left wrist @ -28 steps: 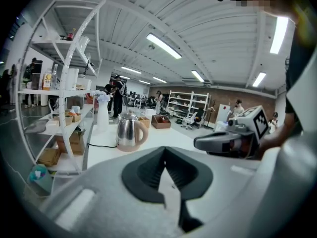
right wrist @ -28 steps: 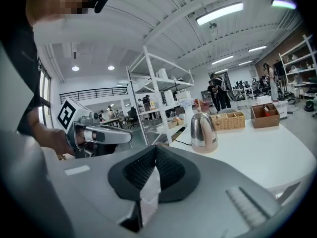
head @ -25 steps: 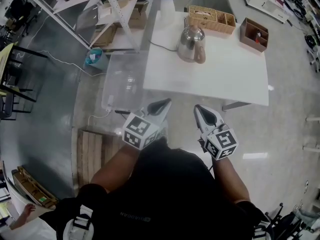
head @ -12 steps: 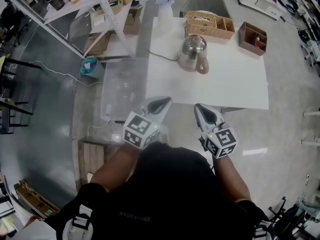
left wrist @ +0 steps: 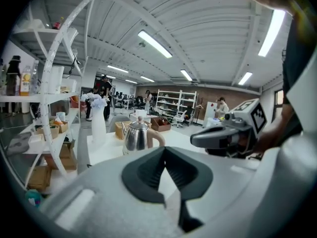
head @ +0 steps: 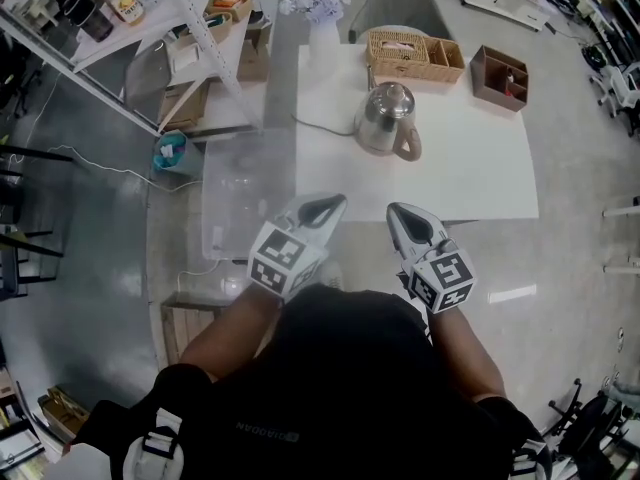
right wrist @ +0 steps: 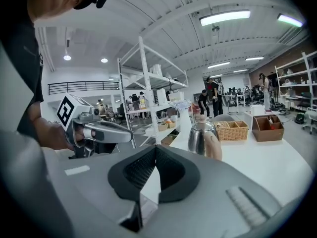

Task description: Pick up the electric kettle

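Plainly, both claws are empty and closed. The left claw (head: 327, 205) has its dark pads meeting at the tip with nothing between them, as the left gripper view (left wrist: 165, 149) shows. The right claw (head: 399, 213) is pressed together in the same way in the right gripper view (right wrist: 155, 147). The two claws sit side by side in front of the person's chest, a gap between them, and both point toward the table (head: 470, 173). Their tips reach about its near edge.

The kettle (head: 388, 118) stands upright on the white table, in its far-left part and well apart from either claw. It is a shiny metal kettle with a knob on its lid. Its pale tan handle faces the near right side of the table. A thin dark cord (head: 322, 122) runs from its base toward the table's left edge. In both gripper views the kettle shows just above the closed pads, ahead of them: (left wrist: 137, 138) and (right wrist: 203, 138).

Just behind the kettle lies a wicker basket (head: 415, 53). A brown wooden box (head: 503, 76) sits to the right of the basket. A white vase (head: 322, 40) with pale flowers stands at the far-left corner. Left of the table rises a white shelf rack (head: 190, 28), and a clear plastic bin (head: 240, 183) rests on the floor beside the table.
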A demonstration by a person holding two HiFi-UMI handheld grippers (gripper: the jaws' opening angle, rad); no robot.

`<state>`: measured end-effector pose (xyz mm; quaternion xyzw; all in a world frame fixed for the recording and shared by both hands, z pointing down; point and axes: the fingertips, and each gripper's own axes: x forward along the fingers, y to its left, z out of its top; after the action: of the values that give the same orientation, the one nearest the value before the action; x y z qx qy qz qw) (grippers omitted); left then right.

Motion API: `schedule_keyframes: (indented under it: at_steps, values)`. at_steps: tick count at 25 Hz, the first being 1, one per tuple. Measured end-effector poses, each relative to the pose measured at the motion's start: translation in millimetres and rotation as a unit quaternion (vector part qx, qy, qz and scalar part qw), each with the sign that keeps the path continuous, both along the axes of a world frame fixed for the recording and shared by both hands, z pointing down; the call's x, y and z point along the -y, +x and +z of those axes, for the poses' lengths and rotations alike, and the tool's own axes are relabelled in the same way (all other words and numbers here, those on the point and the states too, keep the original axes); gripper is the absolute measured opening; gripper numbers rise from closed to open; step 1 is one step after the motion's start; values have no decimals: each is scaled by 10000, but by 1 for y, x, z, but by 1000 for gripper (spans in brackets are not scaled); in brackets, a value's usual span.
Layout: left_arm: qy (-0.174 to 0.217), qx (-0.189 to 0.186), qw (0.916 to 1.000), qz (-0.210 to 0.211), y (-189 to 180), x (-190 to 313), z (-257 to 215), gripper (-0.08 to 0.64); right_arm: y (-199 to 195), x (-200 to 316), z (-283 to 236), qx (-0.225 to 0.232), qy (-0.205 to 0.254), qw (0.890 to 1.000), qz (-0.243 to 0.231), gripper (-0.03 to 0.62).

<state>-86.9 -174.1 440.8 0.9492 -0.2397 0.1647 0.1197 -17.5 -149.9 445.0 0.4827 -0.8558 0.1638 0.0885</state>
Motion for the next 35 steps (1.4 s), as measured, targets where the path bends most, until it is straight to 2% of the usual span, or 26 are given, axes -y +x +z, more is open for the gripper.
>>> schedule_keyframes:
  at_steps: [15,28,35]
  values:
    - [-206,-96,9995,197,-6,23,15,4,-1,9,5,-174,-138,9993,291,6]
    - [-130,-33,9999,-33,0,35,18,5,26,33,-1,-213,58,9988,437,6]
    - [-164,65,9998,-133,12,45,21,5,51,54,8,-279,-3,9981,553,8]
